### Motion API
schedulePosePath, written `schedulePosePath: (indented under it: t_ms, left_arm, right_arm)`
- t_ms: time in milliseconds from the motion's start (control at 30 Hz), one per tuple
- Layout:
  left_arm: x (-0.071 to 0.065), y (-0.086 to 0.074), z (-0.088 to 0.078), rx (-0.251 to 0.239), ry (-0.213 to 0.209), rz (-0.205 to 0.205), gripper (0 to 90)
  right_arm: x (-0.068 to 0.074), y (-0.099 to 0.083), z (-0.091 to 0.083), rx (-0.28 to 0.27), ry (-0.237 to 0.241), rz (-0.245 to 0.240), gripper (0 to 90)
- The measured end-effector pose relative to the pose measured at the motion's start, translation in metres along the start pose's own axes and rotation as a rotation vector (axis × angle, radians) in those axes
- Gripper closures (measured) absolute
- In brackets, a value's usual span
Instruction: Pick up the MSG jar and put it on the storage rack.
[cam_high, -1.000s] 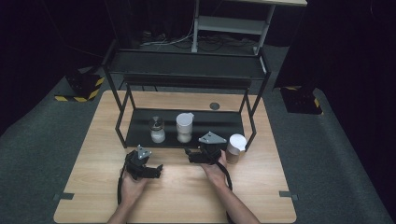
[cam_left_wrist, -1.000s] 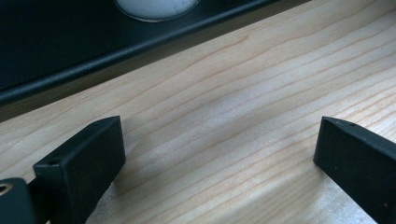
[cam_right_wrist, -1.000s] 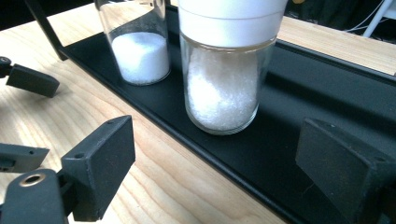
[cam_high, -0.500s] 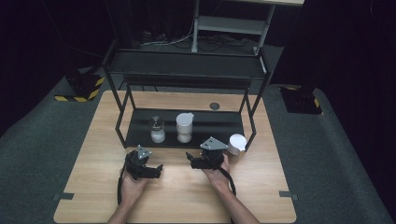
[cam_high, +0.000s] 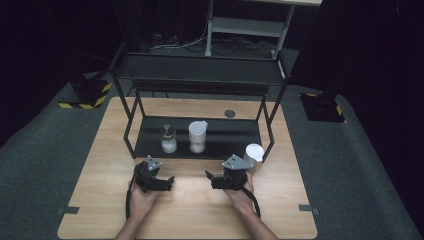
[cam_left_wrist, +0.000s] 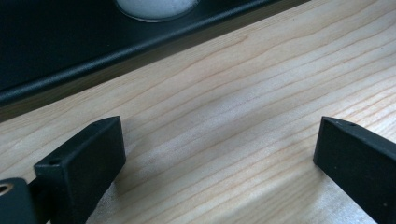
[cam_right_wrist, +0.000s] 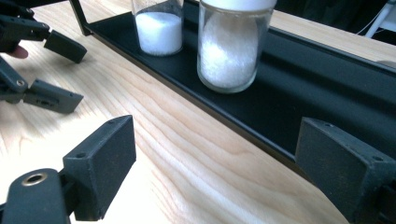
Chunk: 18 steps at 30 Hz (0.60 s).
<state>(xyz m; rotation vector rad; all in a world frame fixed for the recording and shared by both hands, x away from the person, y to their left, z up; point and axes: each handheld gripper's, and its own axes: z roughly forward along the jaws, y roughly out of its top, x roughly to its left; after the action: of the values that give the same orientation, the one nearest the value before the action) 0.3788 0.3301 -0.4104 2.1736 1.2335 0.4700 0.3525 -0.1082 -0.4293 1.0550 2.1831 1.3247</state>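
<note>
The right gripper (cam_high: 212, 178) hovers over the table (cam_high: 280, 200), jaws apart and empty. Left gripper (cam_high: 169, 181) likewise. Two jars (cam_right_wrist: 233, 46) stand on the shelf (cam_high: 225, 137).

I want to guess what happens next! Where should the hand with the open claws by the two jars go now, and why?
Probably forward to the white-lidded jar. The right gripper is open and empty, aimed between the jars, and that one is nearest.

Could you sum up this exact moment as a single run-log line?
left gripper: open, empty | right gripper: open, empty | two jars on rack shelf | white cup on table
</note>
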Motion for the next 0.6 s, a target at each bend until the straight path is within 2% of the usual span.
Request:
schedulePosePath:
  t_ms: [600]
  left_arm:
    - [0.000, 0.000, 0.000, 0.000, 0.000, 0.000, 2.2]
  right_arm:
    - [-0.012, -0.026, -0.027, 0.025, 0.004, 0.003, 12.0]
